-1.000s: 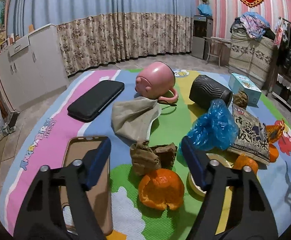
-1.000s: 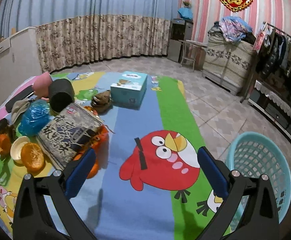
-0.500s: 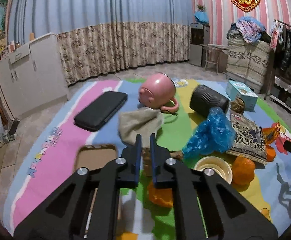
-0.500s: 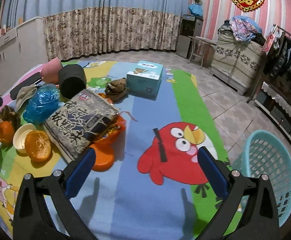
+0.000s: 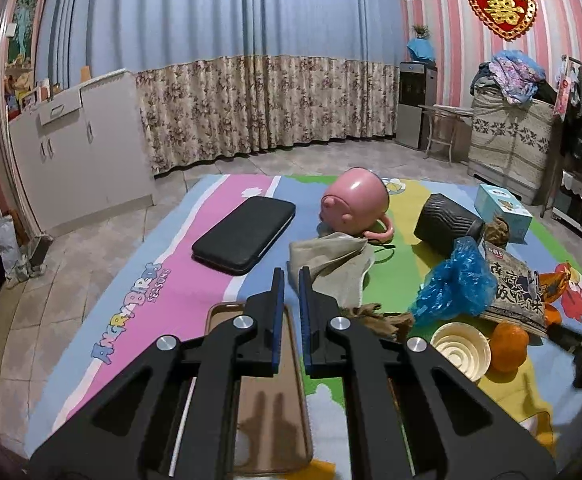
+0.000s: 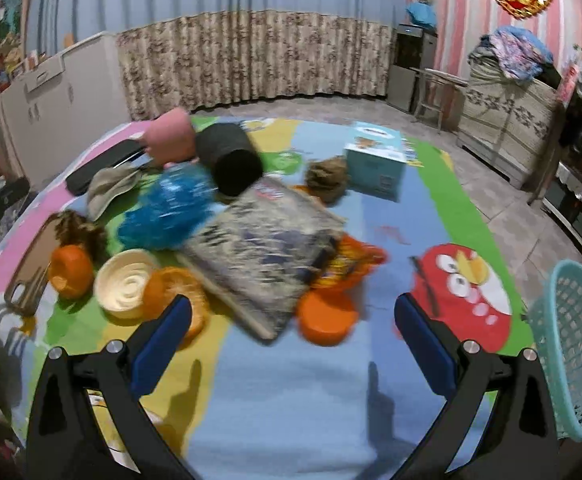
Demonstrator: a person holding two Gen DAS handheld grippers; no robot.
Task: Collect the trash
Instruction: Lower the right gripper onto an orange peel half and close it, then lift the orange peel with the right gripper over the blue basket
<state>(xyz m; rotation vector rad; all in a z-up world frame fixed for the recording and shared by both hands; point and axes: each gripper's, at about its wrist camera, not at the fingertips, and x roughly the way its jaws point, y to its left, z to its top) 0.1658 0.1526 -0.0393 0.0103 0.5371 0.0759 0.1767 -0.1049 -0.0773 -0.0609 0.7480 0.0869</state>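
My left gripper (image 5: 289,280) is shut above the mat, and I see nothing between its blue pads. Just to its right lies crumpled brown paper (image 5: 379,320), then a blue plastic bag (image 5: 455,284), a cream bowl (image 5: 461,348), an orange peel (image 5: 507,346) and a printed snack bag (image 5: 511,288). My right gripper (image 6: 291,320) is open and empty, low over the mat. Right in front of it are the snack bag (image 6: 259,248) and an orange peel (image 6: 323,316). A teal basket (image 6: 571,344) stands at the right edge. The right wrist view is blurred.
A pink mug (image 5: 355,204), black cylinder (image 5: 443,220), black case (image 5: 247,232), beige cloth (image 5: 331,260) and tissue box (image 5: 501,208) lie further back on the play mat. A brown phone case (image 5: 259,400) lies under my left gripper. Cabinets (image 5: 79,160) stand left.
The left jaws went from wide open to shut, and that gripper lifted away from the brown paper and peel. My right gripper swung left, from the red bird toward the trash pile.
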